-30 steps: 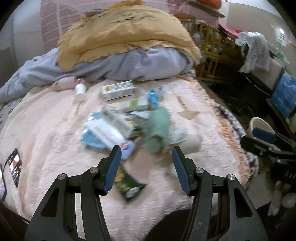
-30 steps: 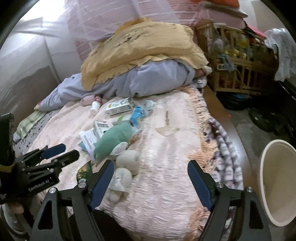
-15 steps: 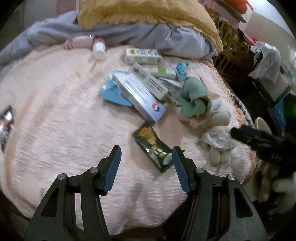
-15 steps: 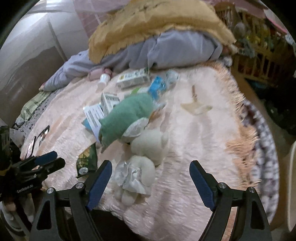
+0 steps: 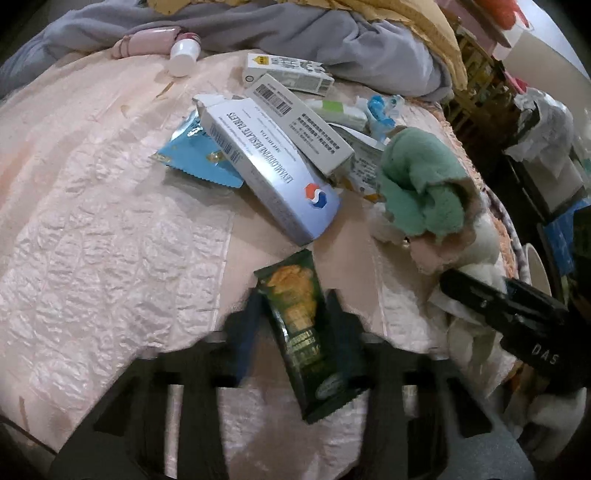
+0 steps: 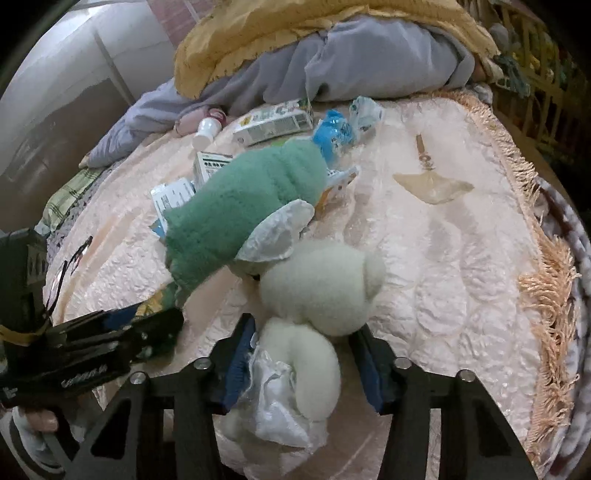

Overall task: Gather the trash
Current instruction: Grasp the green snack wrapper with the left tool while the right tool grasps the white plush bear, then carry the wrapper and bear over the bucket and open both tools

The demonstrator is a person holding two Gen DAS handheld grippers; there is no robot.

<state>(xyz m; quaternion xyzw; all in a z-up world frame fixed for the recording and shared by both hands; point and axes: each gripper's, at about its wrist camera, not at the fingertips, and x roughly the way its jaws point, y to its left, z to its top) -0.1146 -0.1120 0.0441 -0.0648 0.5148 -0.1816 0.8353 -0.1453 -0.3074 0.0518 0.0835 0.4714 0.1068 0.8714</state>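
Pink quilted bedspread covers the bed, fringe along its right edge; grey blanket with a yellow one heaped on top sits at the far end. Green and cream plush toy lies mid-bed, cream legs toward the near edge. Trash pile left of the toy's green part: long white-blue tablet box on a blue foil wrapper, grey barcode box against it, white carton further back, small white bottle by the blanket. Dark green snack packet lies flat near the bed's front edge, apart from the boxes. Left gripper is down over that packet, jaws closing with the packet between them; blur hides whether the pads touch it. Right gripper has jaws closing around crumpled white wrapper and the toy's cream leg, pads just beside, contact unclear
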